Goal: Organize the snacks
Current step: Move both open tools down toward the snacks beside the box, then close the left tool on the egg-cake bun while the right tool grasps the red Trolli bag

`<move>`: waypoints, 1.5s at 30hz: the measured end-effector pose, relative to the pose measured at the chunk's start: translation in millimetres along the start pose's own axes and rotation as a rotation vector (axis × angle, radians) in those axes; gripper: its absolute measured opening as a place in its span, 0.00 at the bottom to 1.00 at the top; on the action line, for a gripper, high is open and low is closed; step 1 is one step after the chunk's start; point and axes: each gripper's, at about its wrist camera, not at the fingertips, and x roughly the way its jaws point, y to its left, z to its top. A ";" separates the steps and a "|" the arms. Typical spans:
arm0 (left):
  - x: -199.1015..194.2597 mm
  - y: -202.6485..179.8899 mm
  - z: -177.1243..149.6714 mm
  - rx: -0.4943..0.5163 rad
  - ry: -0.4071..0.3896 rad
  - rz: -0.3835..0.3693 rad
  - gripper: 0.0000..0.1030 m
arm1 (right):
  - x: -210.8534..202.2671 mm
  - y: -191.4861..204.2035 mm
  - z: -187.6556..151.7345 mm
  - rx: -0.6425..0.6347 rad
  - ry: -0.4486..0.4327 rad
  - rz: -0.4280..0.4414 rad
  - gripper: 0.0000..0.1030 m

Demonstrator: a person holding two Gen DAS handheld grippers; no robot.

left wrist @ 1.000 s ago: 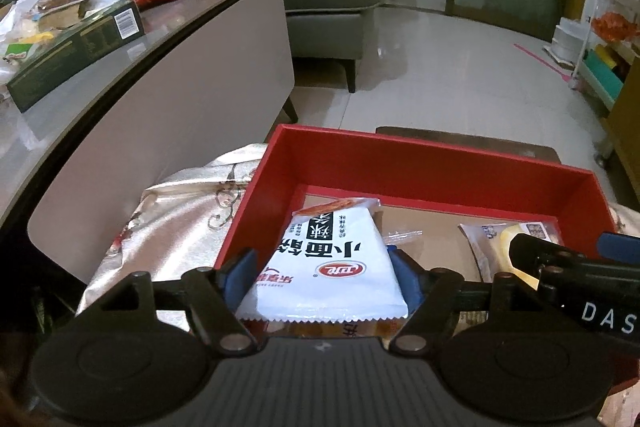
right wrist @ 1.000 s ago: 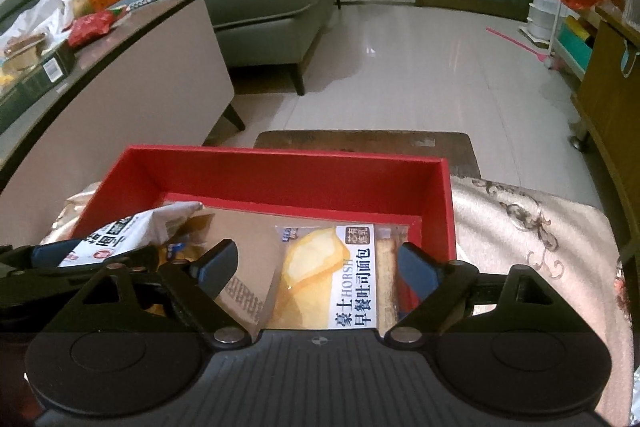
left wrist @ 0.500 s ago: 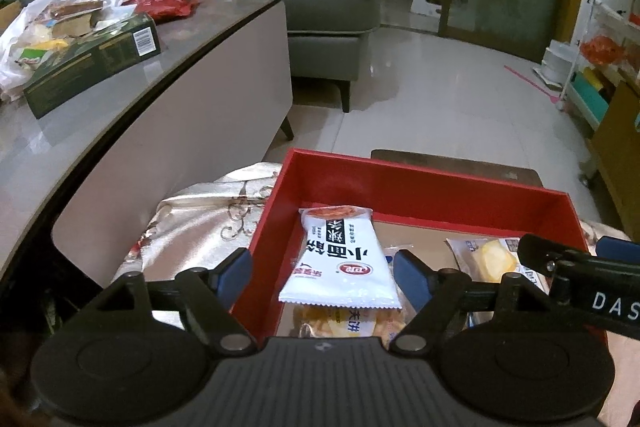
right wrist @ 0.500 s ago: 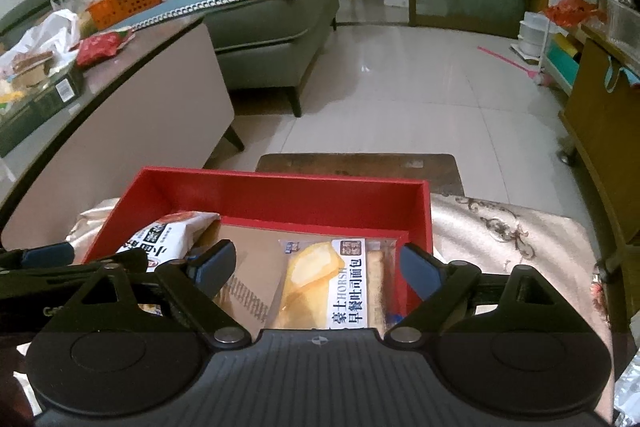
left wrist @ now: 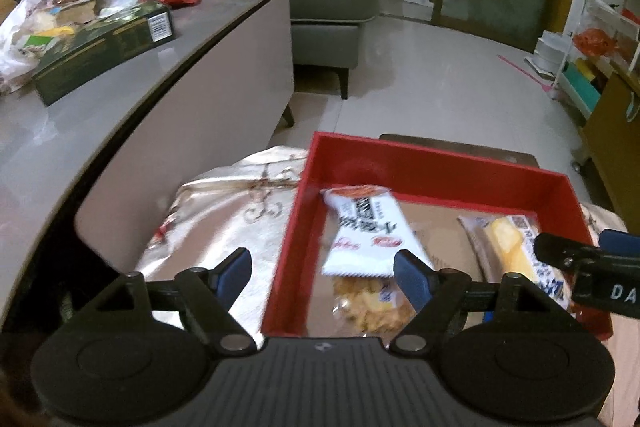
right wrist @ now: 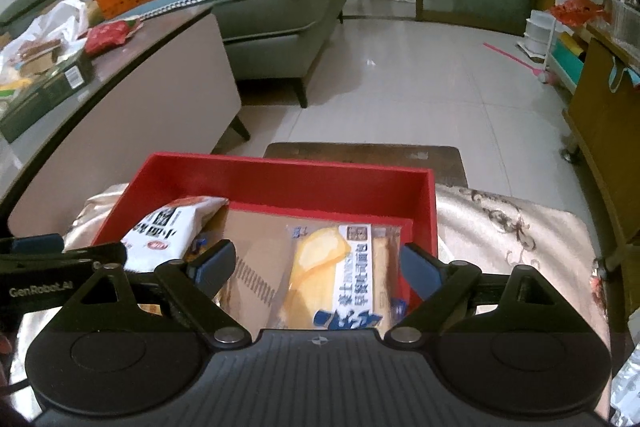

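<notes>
Left gripper (left wrist: pixel 322 273) with fingers (left wrist: pixel 234 269) spread wide, gripping nothing, straddling the left wall of the shallow red cardboard tray (left wrist: pixel 420 163). Between those fingers, inside the tray, a white plastic snack packet with red logo (left wrist: pixel 370 233) lying flat over a clear bag of golden crackers (left wrist: pixel 372 307). Just beyond the right finger, a clear-wrapped yellow bread packet (left wrist: pixel 508 247). Right gripper (right wrist: pixel 316 267) likewise spread wide and empty, fingers (right wrist: pixel 214 263) framing that bread packet (right wrist: pixel 340 275) without touching it; the white packet (right wrist: pixel 172 227) past the left finger. Beneath the tray (right wrist: pixel 280 175), a pale embroidered satin cloth (right wrist: pixel 512 227). Farther left, a grey curved worktop (left wrist: pixel 100 83) carrying a dark green box (left wrist: pixel 104 47).
</notes>
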 end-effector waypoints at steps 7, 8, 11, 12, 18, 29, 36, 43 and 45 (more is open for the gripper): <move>-20.5 24.8 -22.2 0.019 0.031 0.000 0.70 | -14.5 18.8 -14.5 -0.042 0.019 0.025 0.90; -21.7 29.0 -24.4 0.014 0.038 -0.002 0.70 | -16.5 22.3 -17.4 -0.050 0.023 0.029 0.90; -26.8 43.7 -35.4 -0.030 0.076 -0.021 0.70 | -21.1 31.0 -25.8 -0.069 0.040 0.040 0.90; -27.9 48.7 -39.7 -0.053 0.091 -0.032 0.70 | -22.3 33.4 -28.5 -0.072 0.048 0.044 0.90; -23.1 49.5 -60.6 -0.048 0.151 -0.021 0.70 | -30.5 44.4 -48.1 -0.078 0.092 0.064 0.90; -2.0 17.6 -69.5 0.042 0.214 -0.042 0.70 | -28.4 29.4 -69.2 -0.040 0.163 0.047 0.91; 20.9 12.4 -76.4 0.049 0.284 -0.004 0.70 | -7.0 23.2 -81.1 -0.002 0.249 0.033 0.92; 25.6 8.4 -82.5 0.081 0.294 0.018 0.70 | 12.5 31.9 -90.8 -0.009 0.290 0.017 0.92; 26.6 5.0 -83.5 0.099 0.293 0.024 0.69 | 21.1 35.0 -94.8 -0.028 0.307 -0.006 0.92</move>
